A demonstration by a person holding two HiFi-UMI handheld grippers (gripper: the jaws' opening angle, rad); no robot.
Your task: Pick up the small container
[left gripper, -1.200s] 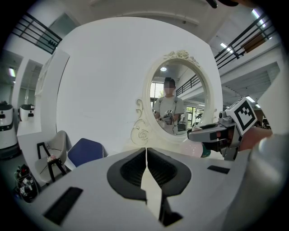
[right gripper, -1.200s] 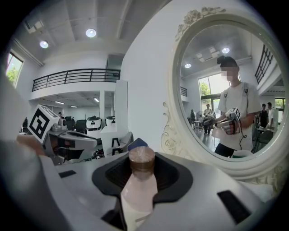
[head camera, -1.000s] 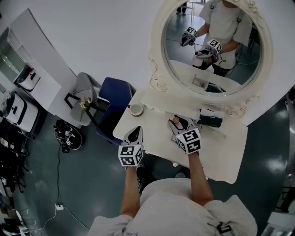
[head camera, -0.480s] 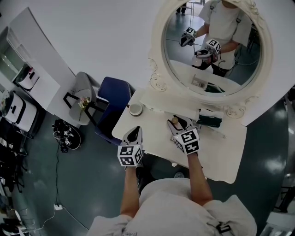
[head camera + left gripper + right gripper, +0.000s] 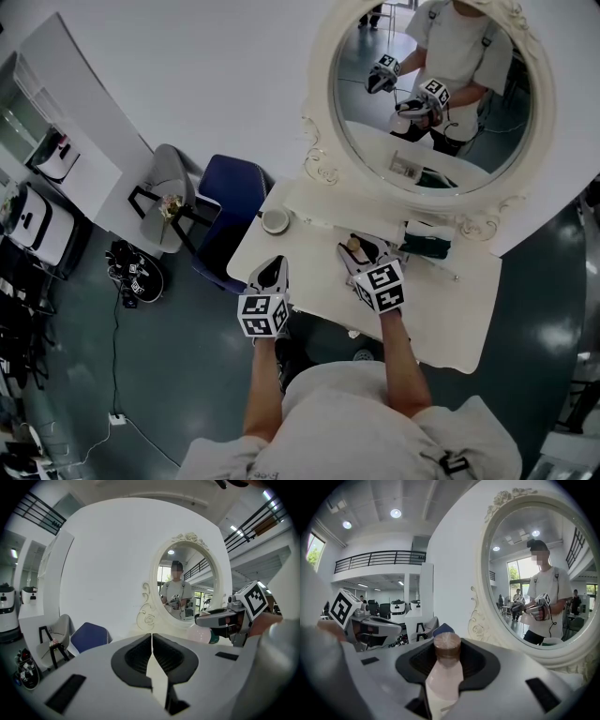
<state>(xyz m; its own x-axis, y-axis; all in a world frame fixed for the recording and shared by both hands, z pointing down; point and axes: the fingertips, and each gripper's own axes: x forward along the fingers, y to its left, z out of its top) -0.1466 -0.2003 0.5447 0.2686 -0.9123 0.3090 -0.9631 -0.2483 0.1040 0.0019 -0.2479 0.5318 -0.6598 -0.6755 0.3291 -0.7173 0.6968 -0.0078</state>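
The small container is a pale pink bottle [image 5: 443, 677] with a brown cap [image 5: 447, 645]. My right gripper [image 5: 446, 667] is shut on its body and holds it upright. In the head view this gripper [image 5: 360, 255] hangs over the white vanity table [image 5: 450, 319], with the cap [image 5: 353, 245] poking out in front of the jaws. The left gripper view shows the bottle [image 5: 200, 633] as a pink shape under the right gripper. My left gripper [image 5: 272, 273] hovers at the table's near left edge. Its jaws [image 5: 151, 641] are shut with nothing between them.
A small round white dish [image 5: 276, 221] sits on the table's left corner. A dark green item [image 5: 427, 247] lies at the back, under the oval mirror [image 5: 431, 84]. A blue chair [image 5: 234, 202] and a grey chair [image 5: 169, 192] stand left of the table.
My right gripper has drifted slightly left and back with the bottle, so the brown cap shows more clearly. The left gripper has barely moved.
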